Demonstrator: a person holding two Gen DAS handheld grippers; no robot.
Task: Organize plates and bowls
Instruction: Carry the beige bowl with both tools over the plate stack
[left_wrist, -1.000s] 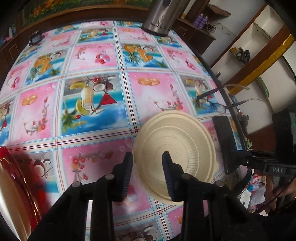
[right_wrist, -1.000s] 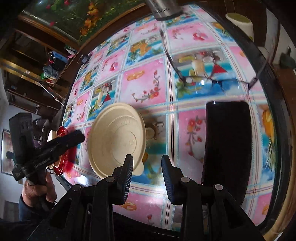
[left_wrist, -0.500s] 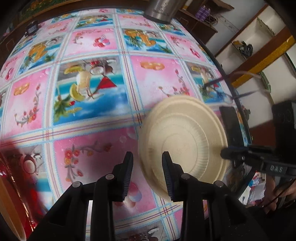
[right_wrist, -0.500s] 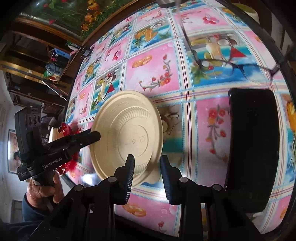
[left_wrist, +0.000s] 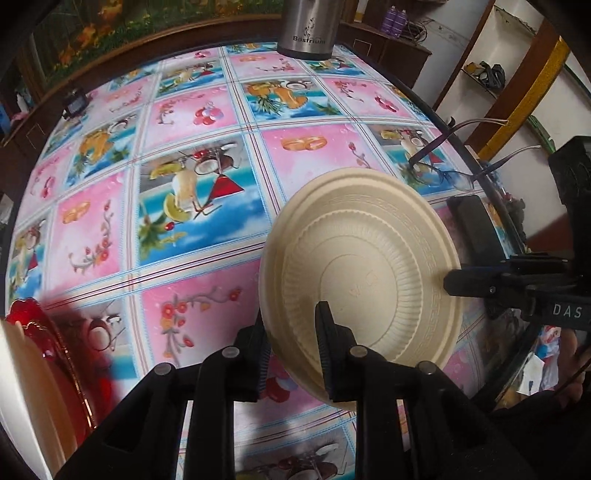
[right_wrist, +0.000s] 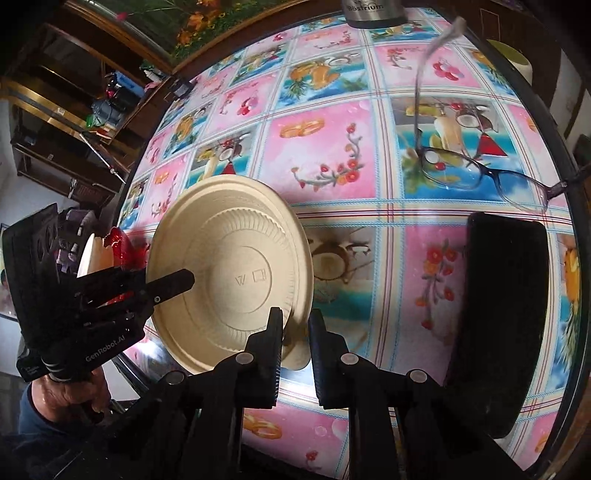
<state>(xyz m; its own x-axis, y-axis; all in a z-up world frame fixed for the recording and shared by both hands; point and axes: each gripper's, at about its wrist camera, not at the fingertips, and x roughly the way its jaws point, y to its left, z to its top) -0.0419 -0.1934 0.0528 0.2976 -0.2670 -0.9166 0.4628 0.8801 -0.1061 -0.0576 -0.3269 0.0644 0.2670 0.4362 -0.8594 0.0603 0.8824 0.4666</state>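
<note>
A cream plate (left_wrist: 364, 258), upside down and tilted, is lifted off the colourful tablecloth; it also shows in the right wrist view (right_wrist: 229, 269). My left gripper (left_wrist: 291, 339) is shut on its near rim, one finger above and one below. My right gripper (right_wrist: 295, 332) is shut on the opposite rim. A red dish (left_wrist: 48, 339) and a white plate (left_wrist: 22, 387) sit at the left edge.
A steel flask (left_wrist: 308, 27) stands at the table's far side. Glasses (right_wrist: 458, 166) and a black phone (right_wrist: 498, 314) lie near the right edge. A small black object (left_wrist: 75, 105) sits far left. The table (left_wrist: 207, 155) is round with a dark rim.
Both grippers have closed in on the cream plate and taken its rim. The plate has been raised and tilted off the table.
</note>
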